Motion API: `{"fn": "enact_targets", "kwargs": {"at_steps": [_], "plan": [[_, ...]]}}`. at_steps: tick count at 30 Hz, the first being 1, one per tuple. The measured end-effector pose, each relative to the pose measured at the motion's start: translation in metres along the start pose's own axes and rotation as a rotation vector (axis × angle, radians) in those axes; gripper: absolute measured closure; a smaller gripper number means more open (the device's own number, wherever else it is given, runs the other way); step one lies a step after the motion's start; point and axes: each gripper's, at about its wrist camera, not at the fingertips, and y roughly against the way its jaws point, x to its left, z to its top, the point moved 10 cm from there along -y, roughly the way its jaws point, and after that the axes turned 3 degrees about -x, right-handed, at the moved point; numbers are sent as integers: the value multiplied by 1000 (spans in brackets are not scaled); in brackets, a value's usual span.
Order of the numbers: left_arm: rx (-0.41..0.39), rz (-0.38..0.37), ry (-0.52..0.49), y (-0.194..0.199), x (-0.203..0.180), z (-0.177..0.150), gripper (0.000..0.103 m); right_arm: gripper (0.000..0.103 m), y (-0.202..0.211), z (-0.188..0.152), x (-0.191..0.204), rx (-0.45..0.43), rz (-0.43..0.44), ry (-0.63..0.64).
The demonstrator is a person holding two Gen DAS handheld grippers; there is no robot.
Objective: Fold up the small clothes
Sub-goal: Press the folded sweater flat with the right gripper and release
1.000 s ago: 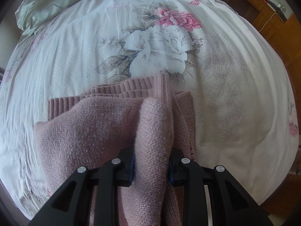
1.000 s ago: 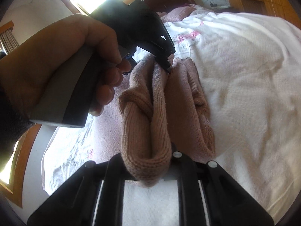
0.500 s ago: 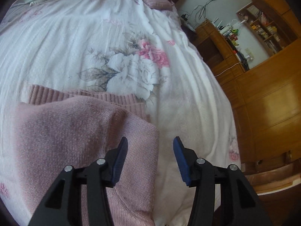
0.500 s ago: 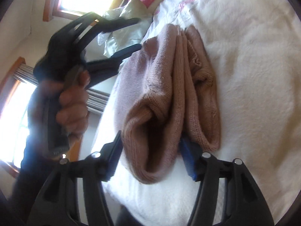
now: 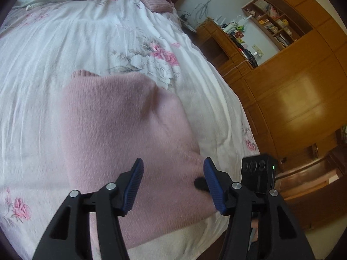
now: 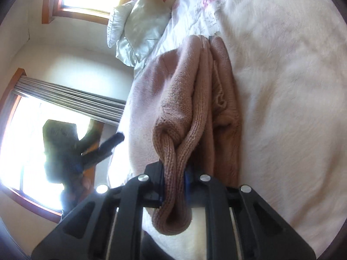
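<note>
Blown-out window glare, soft blur, fisheye-darkened corners.

The pink sweater was motion-blurred, its near end hidden behind the left gripper. The backlit hand by the window was only a silhouette.

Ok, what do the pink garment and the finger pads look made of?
Garment: looks like soft knit, wool or acrylic; visible stitch loops, fuzzy matte surface. Pads: blue, finely ribbed, probably rubber or soft plastic; the ridges show, the material itself stays uncertain.
</note>
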Motion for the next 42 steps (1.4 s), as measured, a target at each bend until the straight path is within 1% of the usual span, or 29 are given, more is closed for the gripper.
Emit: {"fn": "enact_targets", "kwargs": {"at_steps": [1, 3, 4, 5, 6, 8, 10, 12, 14, 15, 16, 17, 19, 20, 22, 24, 26, 28, 31, 32, 33, 34, 35, 36, 37, 38, 39, 41, 42], "plan": [[6, -7, -7, -3, 3, -9, 45, 88, -5, 0, -5, 31, -2, -4], [37, -13, 8, -10, 11, -28, 45, 77, -10, 2, -8, 68, 24, -16], [43, -24, 16, -11, 14, -34, 45, 71, -9, 7, -7, 66, 48, -26], [42, -36, 21, -11, 16, -37, 45, 60, -7, 16, -6, 44, 60, -29], [36, -57, 30, -10, 16, -35, 45, 53, -3, 27, -6, 16, 50, -24], [13, -101, 38, -2, 12, -23, 45, 53, 0, 52, -7, -26, 26, -20], [-29, -115, 24, 8, 10, -3, 45, 53, -4, 73, -10, -36, 23, -39], [-70, -132, 32, 15, 12, 21, 45, 51, -15, 91, -14, -31, -12, -42], [-105, -131, 57, 19, 22, 43, 45, 51, -33, 103, -11, -4, -33, -20], [-111, -126, 77, 18, 29, 50, 44, 51, -42, 109, -13, 16, -51, -7], [-105, -122, 107, 14, 38, 55, 43, 54, -47, 112, -16, 30, -74, 5], [-89, -108, 133, 6, 48, 57, 43, 77, -51, 116, -16, 34, -97, 27], [-52, -74, 158, -9, 65, 54, 43, 83, -59, 128, -5, 5, -130, 96], [-50, -78, 161, -12, 68, 53, 43, 90, -55, 133, 2, -34, -145, 148], [-62, -98, 164, -14, 68, 54, 43, 90, -48, 138, 6, -116, -168, 203], [-80, -124, 160, -16, 66, 58, 43, 91, -44, 137, -6, -147, -193, 192], [-75, -129, 153, -18, 65, 60, 43, 90, -55, 129, -27, -108, -213, 143], [-94, -105, 131, -15, 66, 64, 43, 87, -53, 121, -34, -78, -172, 103], [-152, -117, 97, 0, 63, 79, 43, 78, -39, 124, -32, -83, -106, 37], [-160, -118, 96, 2, 64, 84, 43, 63, -36, 124, -30, -80, -92, 23], [-156, -112, 99, 1, 67, 88, 43, 54, -36, 125, -26, -74, -85, 23], [-138, -97, 104, -5, 72, 90, 43, 56, -40, 124, -23, -57, -91, 39], [-104, -80, 114, -15, 78, 90, 43, 74, -44, 122, -25, -40, -117, 56], [-67, -71, 126, -26, 85, 88, 43, 86, -48, 120, -33, -19, -175, 65], [-44, -51, 130, -36, 91, 86, 43, 84, -48, 119, -41, -18, -199, 50], [-28, -24, 133, -46, 97, 86, 44, 83, -48, 120, -47, -22, -204, 31], [-18, -17, 135, -53, 99, 87, 44, 82, -46, 119, -48, -27, -208, 29], [2, 3, 130, -64, 100, 89, 44, 83, -37, 115, -39, -36, -197, 39], [16, 21, 108, -66, 98, 90, 44, 80, -32, 111, -34, -37, -190, 41]]}}
